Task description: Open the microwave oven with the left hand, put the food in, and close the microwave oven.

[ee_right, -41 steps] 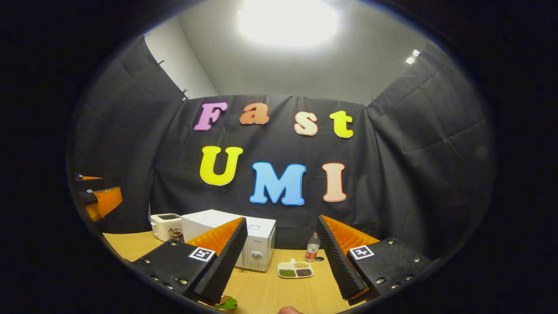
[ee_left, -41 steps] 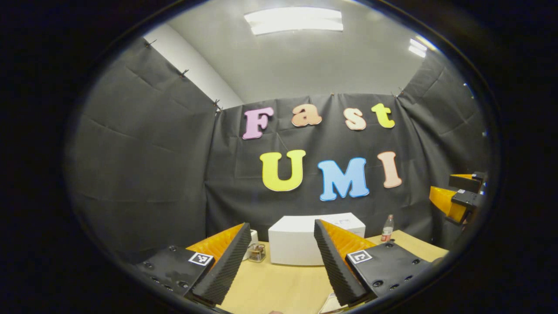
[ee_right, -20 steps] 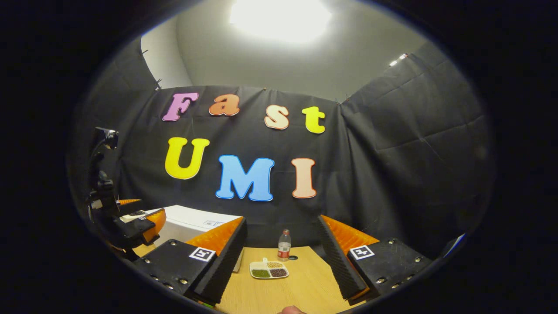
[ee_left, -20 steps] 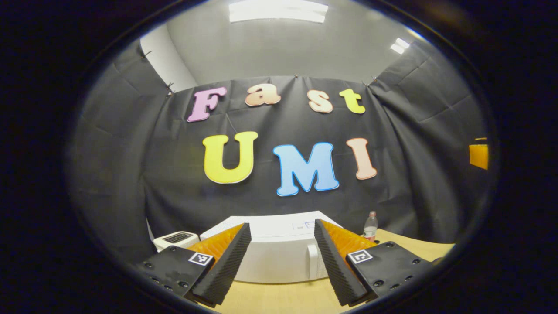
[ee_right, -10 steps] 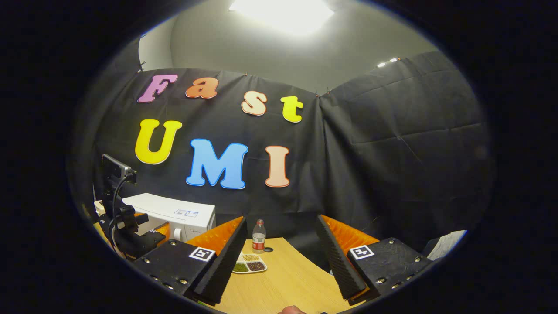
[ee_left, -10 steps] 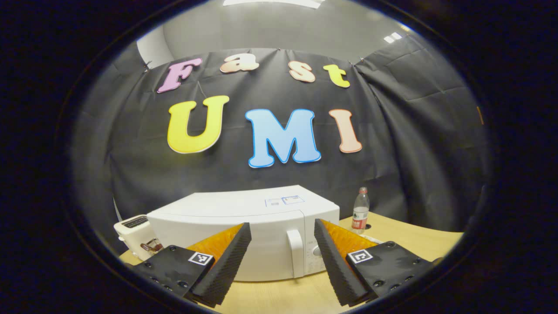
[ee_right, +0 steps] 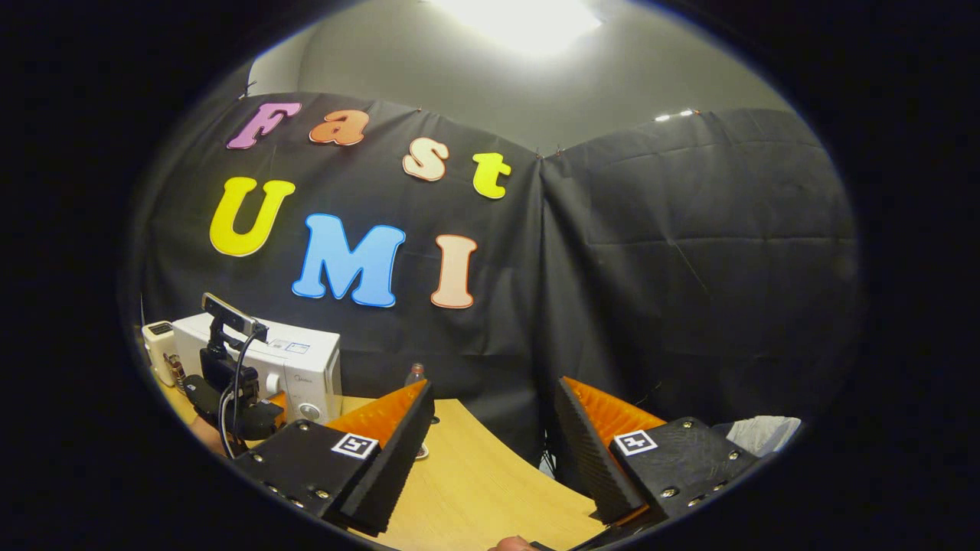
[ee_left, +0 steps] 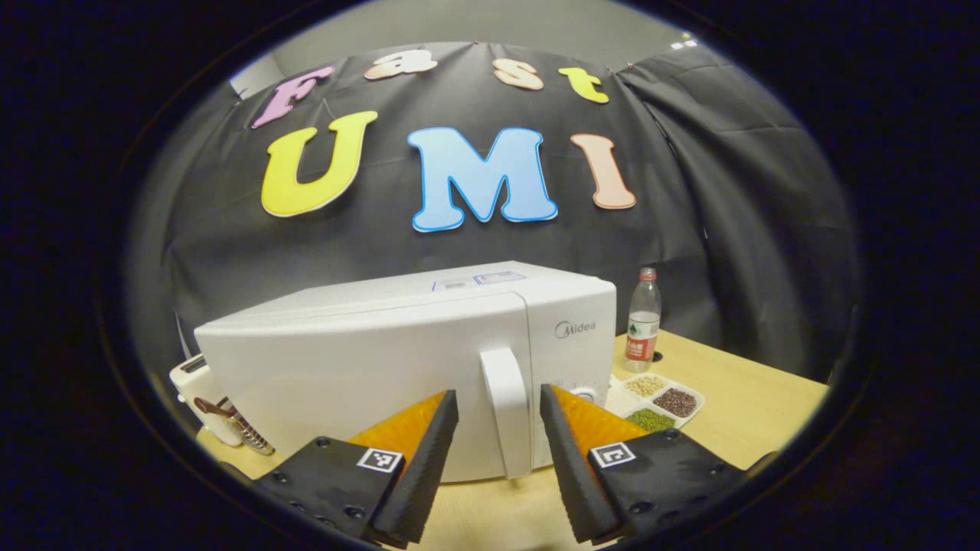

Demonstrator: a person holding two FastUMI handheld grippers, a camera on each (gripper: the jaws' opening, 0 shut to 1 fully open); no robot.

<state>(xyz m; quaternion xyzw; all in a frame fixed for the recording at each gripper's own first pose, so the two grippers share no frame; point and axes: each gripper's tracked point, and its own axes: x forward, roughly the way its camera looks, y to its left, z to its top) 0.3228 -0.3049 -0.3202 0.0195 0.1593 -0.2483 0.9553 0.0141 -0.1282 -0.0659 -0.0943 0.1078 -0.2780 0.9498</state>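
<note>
While two seconds ago the left gripper (ee_left: 494, 436) saw the microwave (ee_left: 367, 367) as a small box well back on the table (ee_left: 750, 413), it now has it close in front, so the hand has moved in on the door. Its jaws stand apart, one finger to each side of the handle (ee_left: 505, 409), and they have narrowed a little since half a second ago; neither pad looks to touch the handle yet. I judge the opening step to be at the point of the grasp: the fingers need only go a bit further forward and close, then pull.

The right gripper (ee_right: 490, 444) has swung away to the right over the same time, so the microwave has slid to the left edge of the right gripper view; its jaws are wide apart and hold nothing, and it hangs over bare table. That fits waiting its turn with the food.

The door is shut, flush with the body. The handle is a bar standing upright at the door's right edge, beside the control panel (ee_left: 574, 360), so its long axis runs top to bottom and the jaws straddle it crosswise. The microwave's long axis runs side to side, its front facing the left gripper and turned slightly to that gripper's right.

Just beside the microwave's right lies a tray (ee_left: 658, 398) of beans and grains, likely the food. Behind it stands a bottle (ee_left: 641, 314), and at the microwave's far left a toaster (ee_left: 210, 402).
</note>
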